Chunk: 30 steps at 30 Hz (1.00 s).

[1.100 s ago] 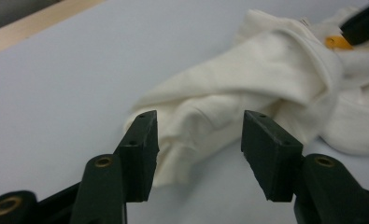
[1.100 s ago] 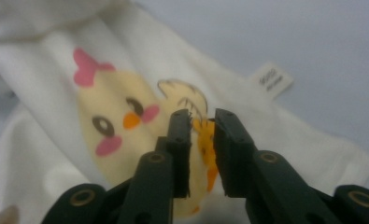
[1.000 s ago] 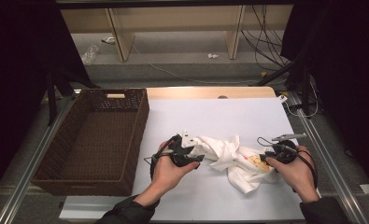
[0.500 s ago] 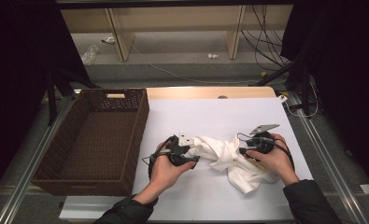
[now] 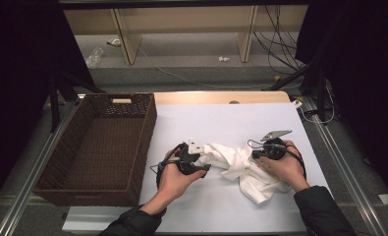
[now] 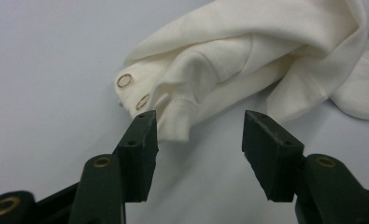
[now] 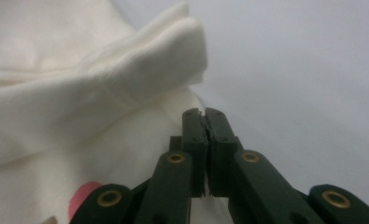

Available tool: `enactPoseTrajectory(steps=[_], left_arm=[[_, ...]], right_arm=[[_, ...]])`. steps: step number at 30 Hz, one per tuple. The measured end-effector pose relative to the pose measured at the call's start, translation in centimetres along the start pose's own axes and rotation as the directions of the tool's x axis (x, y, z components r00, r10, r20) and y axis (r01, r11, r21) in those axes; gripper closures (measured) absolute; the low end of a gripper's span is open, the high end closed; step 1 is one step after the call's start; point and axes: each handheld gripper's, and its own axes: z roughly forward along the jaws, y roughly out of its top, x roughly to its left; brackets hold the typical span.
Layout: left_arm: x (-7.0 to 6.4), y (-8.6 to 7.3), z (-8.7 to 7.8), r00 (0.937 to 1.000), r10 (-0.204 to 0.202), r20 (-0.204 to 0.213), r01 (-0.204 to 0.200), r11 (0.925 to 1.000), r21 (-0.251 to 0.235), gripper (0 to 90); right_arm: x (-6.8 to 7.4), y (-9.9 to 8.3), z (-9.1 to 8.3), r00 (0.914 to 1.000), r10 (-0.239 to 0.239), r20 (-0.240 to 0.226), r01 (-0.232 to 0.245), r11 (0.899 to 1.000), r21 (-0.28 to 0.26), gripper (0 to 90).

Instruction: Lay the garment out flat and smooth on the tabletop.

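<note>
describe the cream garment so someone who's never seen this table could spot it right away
Start from the brown wicker basket at the left of the white table. To its right, nearer the person, the cream garment lies crumpled between the left gripper and the right gripper. It is the one soft, pale thing there, with two metal snap rings on one edge and a coloured print.

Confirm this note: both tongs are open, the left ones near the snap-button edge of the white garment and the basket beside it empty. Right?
Not quite. The left tongs are open at the snap-button edge of the white garment, but the right tongs are shut, jaws pressed together, as the right gripper view shows. The basket is indeed empty.
</note>
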Motion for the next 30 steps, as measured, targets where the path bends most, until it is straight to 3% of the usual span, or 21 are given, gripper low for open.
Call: enactPoseTrajectory(steps=[4, 9, 13, 16, 19, 20, 21, 23, 24, 25, 27, 30], left_arm=[[0.0, -0.1, 0.1, 1.0000, -0.005, 0.000, 0.005, 1.0000, 0.001, 45.1], [0.0, 0.0, 0.1, 1.0000, -0.008, 0.002, 0.008, 1.0000, 0.001, 44.9], [0.0, 0.0, 0.2, 1.0000, -0.005, 0.003, 0.005, 1.0000, 0.003, 44.8], [-0.1, 0.0, 0.2, 1.0000, -0.005, 0.006, 0.005, 1.0000, 0.003, 44.7], [-0.2, 0.0, 0.2, 1.0000, -0.001, 0.009, 0.001, 1.0000, 0.005, 44.6], [-0.2, 0.0, 0.3, 0.9999, -0.006, 0.010, 0.006, 1.0000, 0.004, 44.5], [-0.3, 0.0, 0.3, 0.9999, -0.007, 0.012, 0.007, 1.0000, 0.003, 44.5], [-0.3, 0.1, 0.3, 0.9999, -0.006, 0.016, 0.006, 1.0000, 0.003, 44.3], [-0.3, 0.1, 0.4, 0.9998, -0.003, 0.019, 0.003, 1.0000, 0.002, 44.3], [-0.3, 0.1, 0.4, 0.9998, -0.004, 0.021, 0.004, 1.0000, 0.001, 44.2], [-0.4, 0.1, 0.4, 0.9998, -0.002, 0.021, 0.002, 1.0000, 0.003, 44.2], [-0.5, 0.1, 0.4, 0.9998, -0.004, 0.020, 0.004, 1.0000, -0.003, 44.2]], right_arm=[[-0.7, -0.1, -0.7, 0.9956, 0.066, 0.066, -0.062, 0.996, -0.059, 88.5], [-2.2, -0.8, -1.9, 0.9717, 0.167, 0.167, -0.150, 0.983, -0.107, 88.4], [-3.3, -1.6, -2.8, 0.9385, 0.244, 0.244, -0.221, 0.968, -0.117, 88.4], [-4.0, -2.2, -3.3, 0.8973, 0.299, 0.325, -0.284, 0.954, -0.094, 88.4], [-4.4, -2.8, -3.5, 0.8710, 0.332, 0.362, -0.331, 0.941, -0.067, 88.0], [-4.4, -2.8, -3.4, 0.8711, 0.330, 0.363, -0.335, 0.941, -0.052, 87.6], [-4.3, -2.8, -3.4, 0.8764, 0.329, 0.351, -0.334, 0.941, -0.050, 86.7], [-4.1, -2.7, -3.6, 0.8826, 0.293, 0.368, -0.295, 0.954, -0.050, 80.2], [-4.0, -2.5, -3.8, 0.8864, 0.281, 0.368, -0.280, 0.958, -0.057, 76.5], [-3.8, -2.3, -4.1, 0.8956, 0.262, 0.359, -0.252, 0.965, -0.075, 74.2], [-3.3, -1.9, -4.6, 0.8988, 0.242, 0.365, -0.222, 0.970, -0.097, 69.7], [-2.5, -1.2, -5.6, 0.9121, 0.206, 0.355, -0.167, 0.976, -0.138, 65.9]])
